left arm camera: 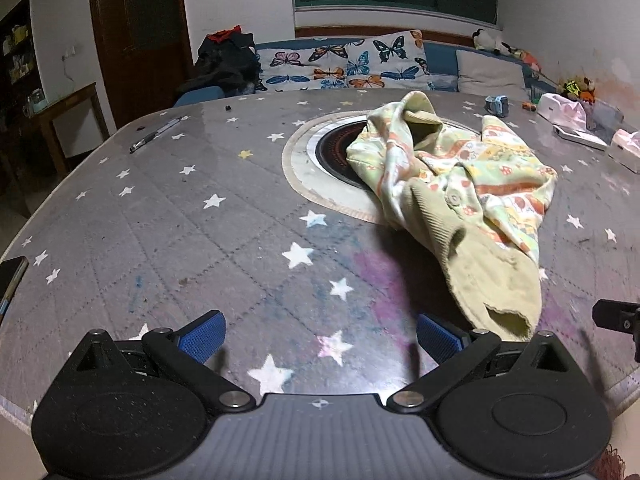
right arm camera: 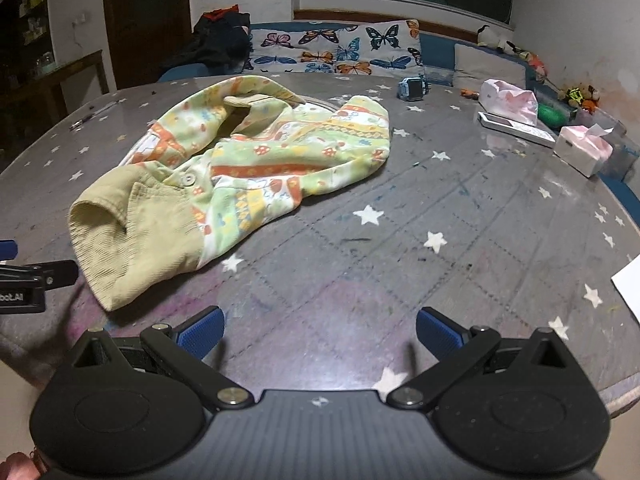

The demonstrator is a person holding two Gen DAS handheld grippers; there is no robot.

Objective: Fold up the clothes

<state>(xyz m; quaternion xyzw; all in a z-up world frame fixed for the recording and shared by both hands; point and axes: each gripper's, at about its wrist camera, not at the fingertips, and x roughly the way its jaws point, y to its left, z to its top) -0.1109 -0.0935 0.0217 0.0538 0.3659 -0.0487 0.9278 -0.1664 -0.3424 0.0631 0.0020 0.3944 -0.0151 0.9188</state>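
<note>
In the left wrist view, the left tongs (left arm camera: 321, 340) are seen spread wide above the desk (left arm camera: 168, 232), with nothing held between the blue pads (left arm camera: 202, 338). The desk is covered by a grey cloth printed with white stars. A crumpled child's garment (left arm camera: 460, 188), pale green with orange and yellow patterns and plain ribbed cuffs, is laid right of centre, partly over a round dark inset (left arm camera: 336, 152) in the desk. One ribbed sleeve end is stretched toward the tongs, just beside the right pad. A pen (left arm camera: 156, 134) is seen far left, and a phone (left arm camera: 12, 276) at the left edge. Part of the other tool is glimpsed at the right border.

In the right wrist view, the right tongs (right arm camera: 320, 330) are likewise held wide apart and empty over the starred cloth. The garment (right arm camera: 240, 164) is found ahead and to the left, well apart from these tongs, with a button showing near its ribbed cuff. Tissue packs (right arm camera: 584, 148) and a small blue watch (right arm camera: 412, 88) are set along the far right side. A butterfly-print pillow (right arm camera: 340, 50) is seen behind the desk.
</note>
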